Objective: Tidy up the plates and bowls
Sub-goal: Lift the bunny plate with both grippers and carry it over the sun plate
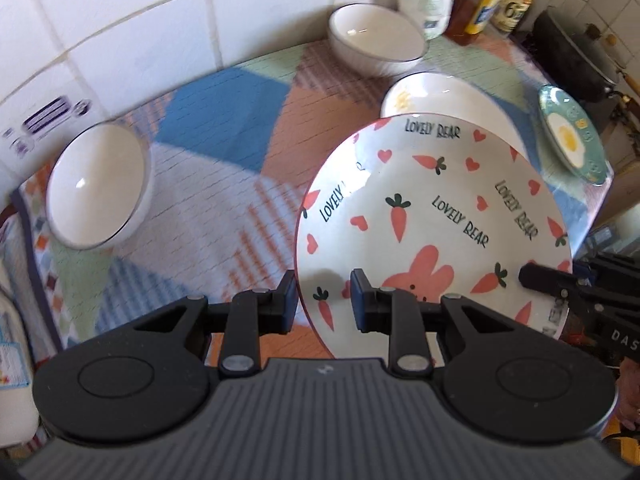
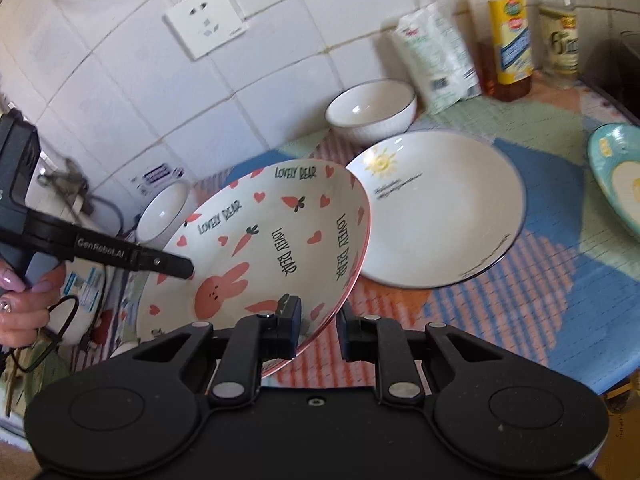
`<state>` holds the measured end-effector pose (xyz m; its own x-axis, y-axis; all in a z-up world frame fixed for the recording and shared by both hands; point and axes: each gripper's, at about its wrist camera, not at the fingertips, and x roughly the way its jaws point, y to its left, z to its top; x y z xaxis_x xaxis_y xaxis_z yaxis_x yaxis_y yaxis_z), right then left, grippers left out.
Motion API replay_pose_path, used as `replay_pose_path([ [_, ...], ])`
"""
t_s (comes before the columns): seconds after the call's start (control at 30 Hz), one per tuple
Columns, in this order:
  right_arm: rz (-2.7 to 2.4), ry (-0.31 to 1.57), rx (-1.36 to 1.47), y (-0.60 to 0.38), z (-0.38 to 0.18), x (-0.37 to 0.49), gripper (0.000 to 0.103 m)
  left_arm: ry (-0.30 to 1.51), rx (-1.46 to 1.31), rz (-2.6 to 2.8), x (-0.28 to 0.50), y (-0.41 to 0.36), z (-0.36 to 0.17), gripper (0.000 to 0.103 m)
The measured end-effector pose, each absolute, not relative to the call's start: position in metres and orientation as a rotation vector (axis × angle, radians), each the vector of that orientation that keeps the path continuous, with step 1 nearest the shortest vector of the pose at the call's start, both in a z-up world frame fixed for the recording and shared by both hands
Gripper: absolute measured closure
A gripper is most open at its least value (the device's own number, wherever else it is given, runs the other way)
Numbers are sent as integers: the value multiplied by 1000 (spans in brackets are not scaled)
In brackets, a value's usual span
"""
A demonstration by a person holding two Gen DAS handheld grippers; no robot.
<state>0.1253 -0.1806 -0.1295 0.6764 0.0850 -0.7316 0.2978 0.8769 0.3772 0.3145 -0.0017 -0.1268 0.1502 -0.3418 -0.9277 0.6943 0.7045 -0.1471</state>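
A rabbit-and-carrot "Lovely Bear" plate (image 1: 432,224) is held tilted above the cloth, between both grippers. My left gripper (image 1: 324,304) straddles its left rim, one finger inside, one outside. My right gripper (image 2: 318,328) straddles its right rim the same way; it also shows in the left wrist view (image 1: 560,284). The plate (image 2: 264,248) partly overlaps a white sun plate (image 2: 444,216) lying flat behind it. A white bowl (image 1: 96,188) stands at the left, another white bowl (image 2: 372,110) at the back by the wall. A teal egg plate (image 1: 572,136) lies at the right.
A patchwork cloth (image 1: 224,168) covers the counter. A white packet (image 2: 436,56) and bottles (image 2: 510,44) stand against the tiled wall at the back right. A dark pot (image 1: 576,56) sits beyond the cloth at the right. A wall socket (image 2: 204,20) is above.
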Motion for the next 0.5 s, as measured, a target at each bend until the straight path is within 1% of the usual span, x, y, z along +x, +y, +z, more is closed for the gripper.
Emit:
replay_pose_path([
  [0.1, -162, 809, 499, -191, -123, 121, 79, 1177, 389, -788, 313, -24, -130, 77],
  [0.33, -229, 827, 485, -221, -130, 114, 79, 1194, 387, -847, 319, -68, -148, 77],
  [0.5, -253, 831, 521, -248, -140, 112, 79, 1257, 362, -871, 330, -97, -168, 76],
])
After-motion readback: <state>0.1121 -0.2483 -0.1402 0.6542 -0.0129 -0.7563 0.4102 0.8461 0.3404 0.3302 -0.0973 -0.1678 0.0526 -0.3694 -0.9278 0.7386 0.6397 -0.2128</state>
